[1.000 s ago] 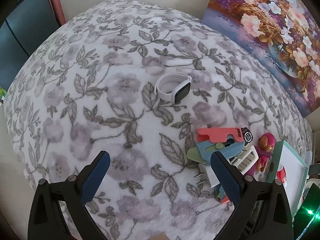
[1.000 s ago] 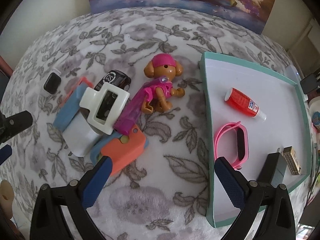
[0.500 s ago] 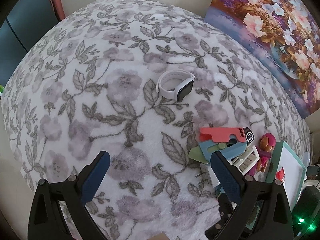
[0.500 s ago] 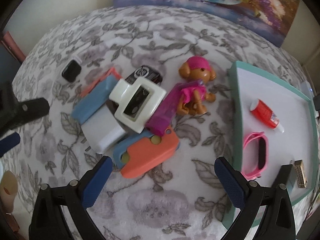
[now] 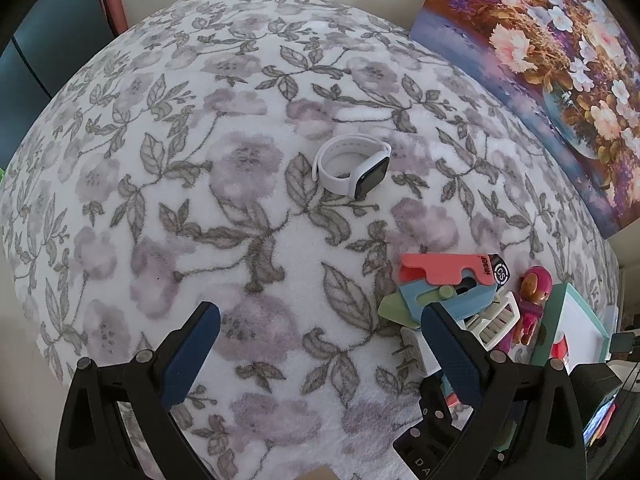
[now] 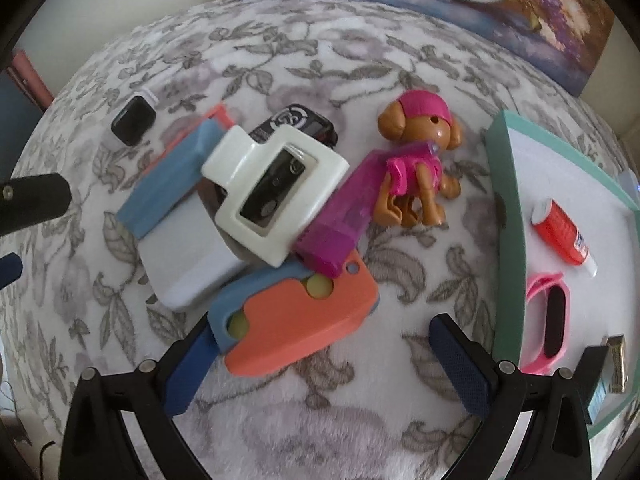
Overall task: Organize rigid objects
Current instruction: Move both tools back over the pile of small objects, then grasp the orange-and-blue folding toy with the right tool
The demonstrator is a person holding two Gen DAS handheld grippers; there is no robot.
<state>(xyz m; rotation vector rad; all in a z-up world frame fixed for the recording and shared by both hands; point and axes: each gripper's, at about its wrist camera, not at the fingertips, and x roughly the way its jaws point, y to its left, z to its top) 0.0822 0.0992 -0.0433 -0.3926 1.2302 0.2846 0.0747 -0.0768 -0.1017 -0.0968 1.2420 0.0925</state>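
Both grippers hold their fingers spread wide and grip nothing. Right gripper (image 6: 320,360) hangs just over the orange-and-blue block (image 6: 300,316) at the near edge of a pile on the flowered cloth (image 6: 320,432); a toy dog (image 6: 420,168) stands beside it, near the tray (image 6: 505,216). Left gripper (image 5: 320,344) hovers over bare cloth, with the white watch (image 5: 352,170) lying apart ahead

Lying on the floral blanket are two wrist-worn bands, one white smartwatch (image 5: 353,171) and one pink fitness band (image 6: 549,322), two orange-and-blue folding plastic tools (image 6: 296,312), one brown toy dog in pink (image 6: 418,168) and one red glue tube (image 6: 563,237).
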